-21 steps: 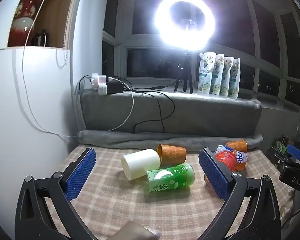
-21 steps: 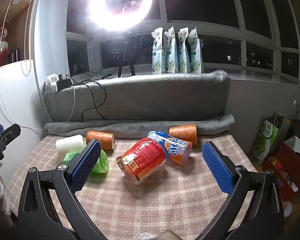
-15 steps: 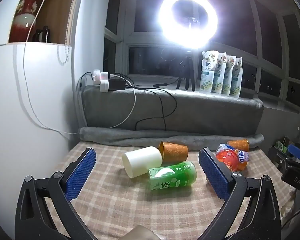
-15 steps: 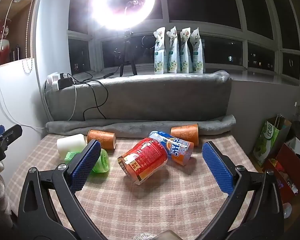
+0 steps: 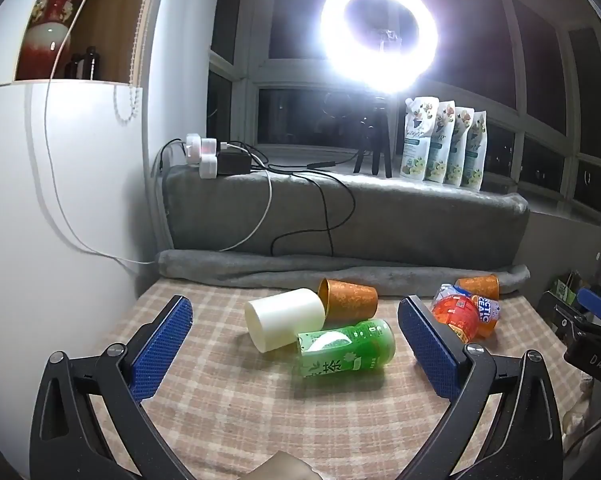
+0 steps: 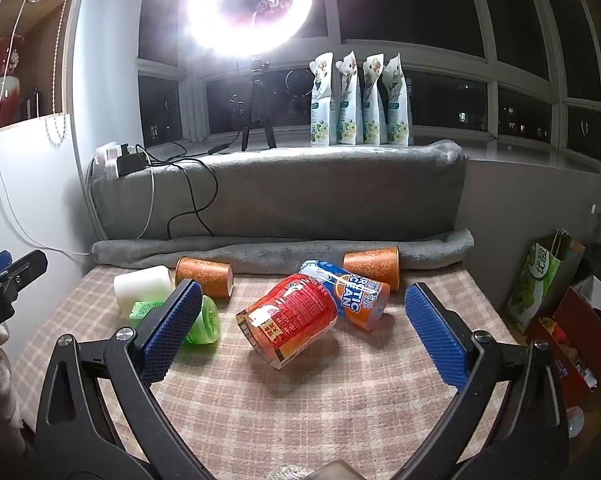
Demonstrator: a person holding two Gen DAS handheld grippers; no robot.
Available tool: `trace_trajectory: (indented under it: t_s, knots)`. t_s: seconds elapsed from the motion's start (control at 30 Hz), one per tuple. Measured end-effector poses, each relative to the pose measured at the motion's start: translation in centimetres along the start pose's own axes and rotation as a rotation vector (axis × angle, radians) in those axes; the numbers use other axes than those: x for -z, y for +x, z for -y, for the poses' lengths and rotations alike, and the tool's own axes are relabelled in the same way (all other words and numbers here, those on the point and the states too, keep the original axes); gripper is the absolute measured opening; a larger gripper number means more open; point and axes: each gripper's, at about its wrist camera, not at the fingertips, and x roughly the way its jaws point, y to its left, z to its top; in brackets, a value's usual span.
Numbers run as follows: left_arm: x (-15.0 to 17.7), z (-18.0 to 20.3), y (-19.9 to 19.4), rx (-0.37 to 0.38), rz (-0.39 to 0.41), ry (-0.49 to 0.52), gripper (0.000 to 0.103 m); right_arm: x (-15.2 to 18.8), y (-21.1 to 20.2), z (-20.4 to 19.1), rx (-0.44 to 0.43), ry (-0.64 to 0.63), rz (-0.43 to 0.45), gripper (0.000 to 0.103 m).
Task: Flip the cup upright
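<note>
Both tongs stand wide apart and hold nothing. The left gripper (image 5: 296, 340) hangs above the near left part of the checked tablecloth (image 5: 228, 408), its blue pads (image 5: 162, 346) well clear of everything; the white cup (image 5: 284, 318) and green cup (image 5: 346, 346) lie on their sides between and beyond them. The right gripper (image 6: 304, 332) is equally spread over the near middle of the cloth, touching nothing, with the red cup (image 6: 290, 320) on its side in the gap ahead of its pads (its left pad overlaps the green cup in that view, contact unclear). A blue-and-orange cup (image 6: 350, 298) leans against the red one. Two orange cups, one (image 6: 204, 276) beside the white cup and one (image 6: 374, 268) further right, lie toppled along the far edge, by the rolled grey blanket (image 6: 284, 250).
</note>
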Motion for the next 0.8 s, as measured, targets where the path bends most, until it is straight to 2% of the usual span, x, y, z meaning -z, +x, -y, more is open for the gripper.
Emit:
trace_trajectory:
  t_s: [0.8]
  knots:
    - [-0.05,0.53,-0.14,0.009,-0.001,0.006,0.102,0.09,0.18,0.04,-0.006,0.0,-0.006,0.103]
